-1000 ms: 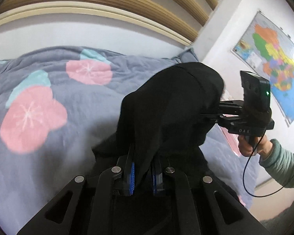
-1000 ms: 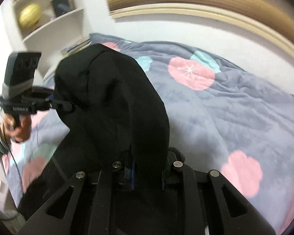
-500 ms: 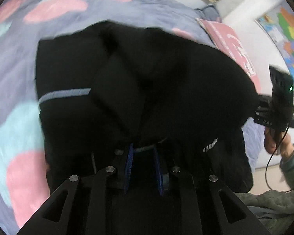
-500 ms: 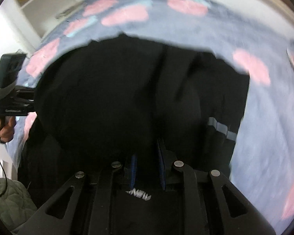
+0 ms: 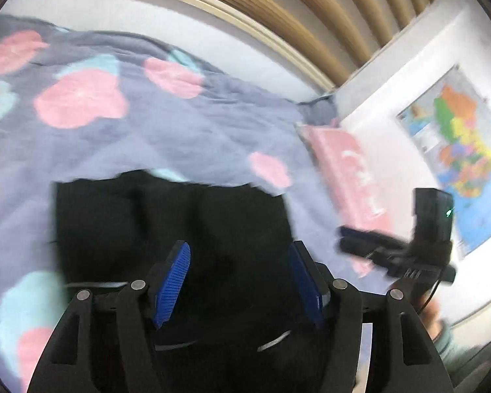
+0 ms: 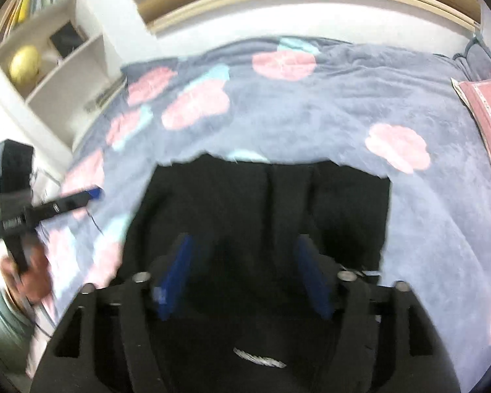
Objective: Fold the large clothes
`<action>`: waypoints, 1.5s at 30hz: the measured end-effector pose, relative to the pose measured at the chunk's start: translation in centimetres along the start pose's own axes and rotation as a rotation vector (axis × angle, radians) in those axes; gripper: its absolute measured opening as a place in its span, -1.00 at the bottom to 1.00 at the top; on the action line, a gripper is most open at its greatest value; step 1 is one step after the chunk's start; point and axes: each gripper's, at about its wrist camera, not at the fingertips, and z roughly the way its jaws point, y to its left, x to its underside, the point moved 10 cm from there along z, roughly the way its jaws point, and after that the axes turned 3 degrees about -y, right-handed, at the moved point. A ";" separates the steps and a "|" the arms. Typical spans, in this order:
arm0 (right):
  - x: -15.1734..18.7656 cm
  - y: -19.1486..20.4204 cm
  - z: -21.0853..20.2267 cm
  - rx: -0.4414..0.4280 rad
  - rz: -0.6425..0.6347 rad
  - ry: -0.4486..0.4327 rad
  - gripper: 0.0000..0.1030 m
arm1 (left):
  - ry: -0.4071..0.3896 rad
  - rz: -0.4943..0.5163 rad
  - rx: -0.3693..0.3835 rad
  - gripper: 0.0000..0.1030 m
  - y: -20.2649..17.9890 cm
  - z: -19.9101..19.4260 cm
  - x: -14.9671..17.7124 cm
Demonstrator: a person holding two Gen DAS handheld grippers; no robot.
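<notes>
Both jaws stood spread and empty, your left gripper (image 5: pixel 240 281) and right gripper (image 6: pixel 245 273) having just let go of the black garment (image 6: pixel 265 209), which lay folded on the flowered duvet (image 6: pixel 327 98), so that fold looked finished.

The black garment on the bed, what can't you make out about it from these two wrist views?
- Black garment: its near part, in both views, is hidden behind the open left gripper and right gripper.
- Type and fold lines: motion blur and dark cloth hide them.
- White print, right wrist view: too blurred to read.
- Quilt: cut off by the edges.
</notes>
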 end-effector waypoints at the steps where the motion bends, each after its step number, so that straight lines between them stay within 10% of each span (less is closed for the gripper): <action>1: -0.2 0.5 1.0 -0.004 0.013 0.011 0.42 | 0.009 -0.004 0.001 0.26 -0.2 1.0 0.1; 8: 10.3 -1.1 12.1 0.068 -0.011 0.262 0.41 | 0.303 -0.048 -0.144 0.25 5.0 9.7 10.1; 12: 14.2 -2.9 15.2 0.083 0.044 0.278 0.42 | 0.285 -0.192 -0.167 0.18 8.4 11.8 12.8; 25: 14.0 -1.5 10.8 0.090 0.050 0.225 0.42 | 0.230 -0.104 -0.116 0.19 4.0 7.3 12.1; 31: 16.9 -1.4 12.6 0.172 0.003 0.290 0.41 | 0.332 -0.128 -0.257 0.19 6.2 10.7 14.8; 45: 20.3 -6.6 -1.8 0.159 0.230 0.156 0.42 | 0.191 -0.100 -0.285 0.19 5.0 -4.6 19.2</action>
